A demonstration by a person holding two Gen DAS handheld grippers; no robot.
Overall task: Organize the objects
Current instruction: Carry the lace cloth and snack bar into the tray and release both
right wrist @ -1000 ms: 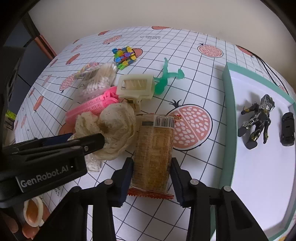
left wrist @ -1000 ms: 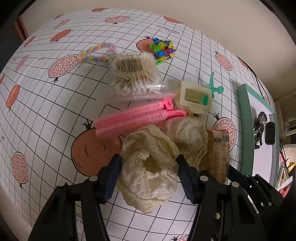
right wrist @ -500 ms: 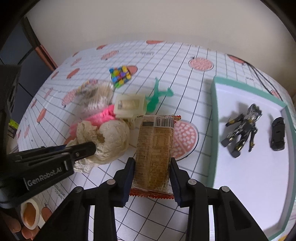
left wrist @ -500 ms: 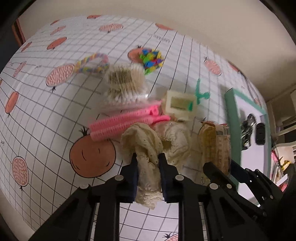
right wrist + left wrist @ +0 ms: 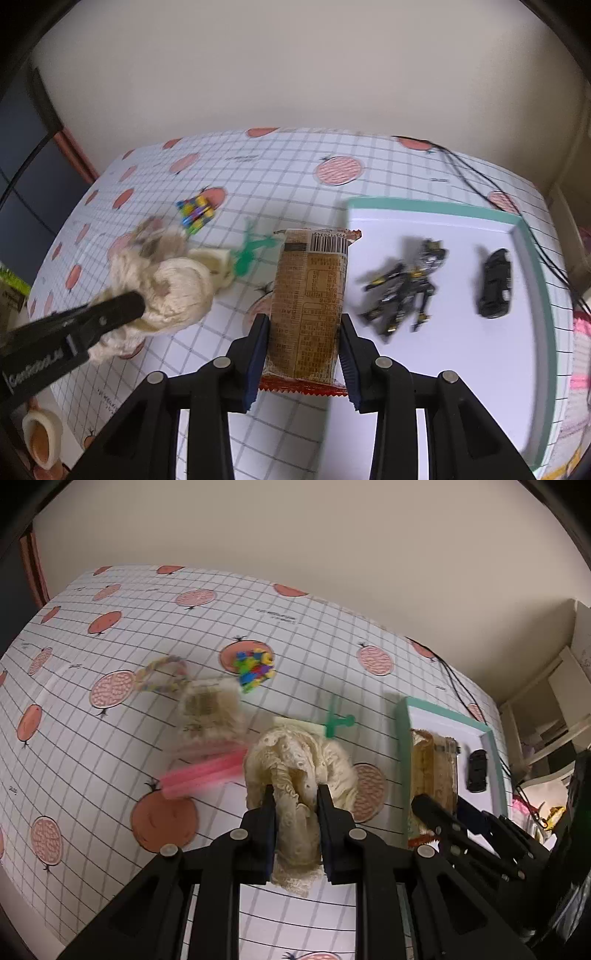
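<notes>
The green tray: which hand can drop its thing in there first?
Probably the right. The right gripper grips the snack pack right beside the green tray, where the toy car lies. The left gripper holds the lace cloth farther off, over the tablecloth.

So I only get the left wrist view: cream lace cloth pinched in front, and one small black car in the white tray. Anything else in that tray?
Observer: Yes, a black-and-gold robot figure lies in the green-rimmed white tray, left of the black toy car and apart from it.
Operator: And that brown packet beside me?
Observer: The right hand-held gripper is shut on that brown snack packet; a barcode is printed at its far end.
</notes>
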